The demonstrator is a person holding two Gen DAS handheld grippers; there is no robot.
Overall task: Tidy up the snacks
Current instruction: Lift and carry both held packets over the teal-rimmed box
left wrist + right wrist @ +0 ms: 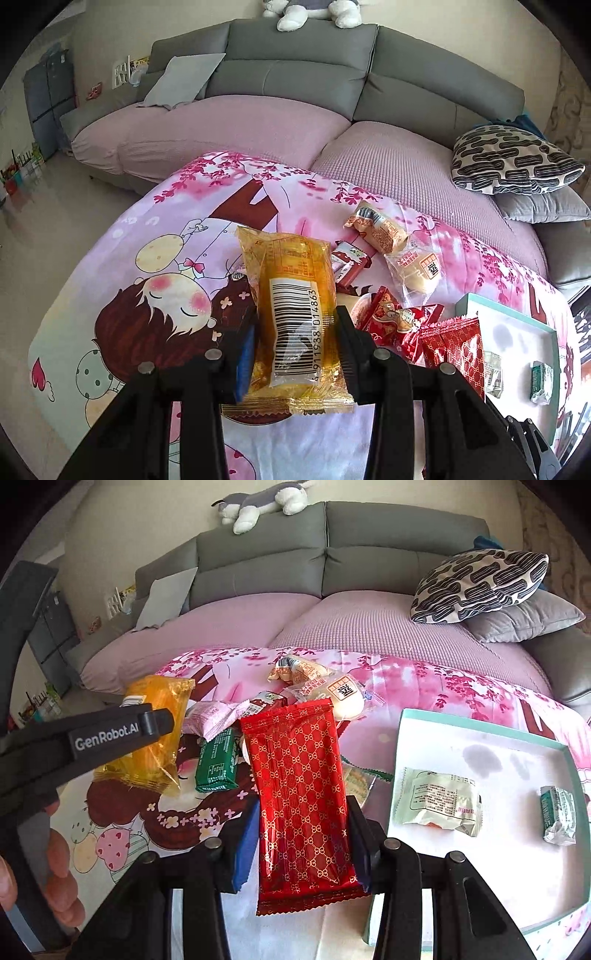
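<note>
My left gripper is shut on a yellow snack packet with a barcode, held above the cartoon-print cloth. The same yellow packet and the left gripper's black finger appear at the left of the right wrist view. My right gripper is shut on a red packet with a gold pattern, lifted over the cloth. Loose snacks lie in a pile: a green bar, a pink wrapper and pale buns. The white tray at the right holds a pale green packet and a small green-white one.
The cloth-covered table stands before a grey sofa with pink seat covers. A patterned cushion lies on the sofa's right end. A plush toy rests on the sofa back. A person's hand shows at lower left.
</note>
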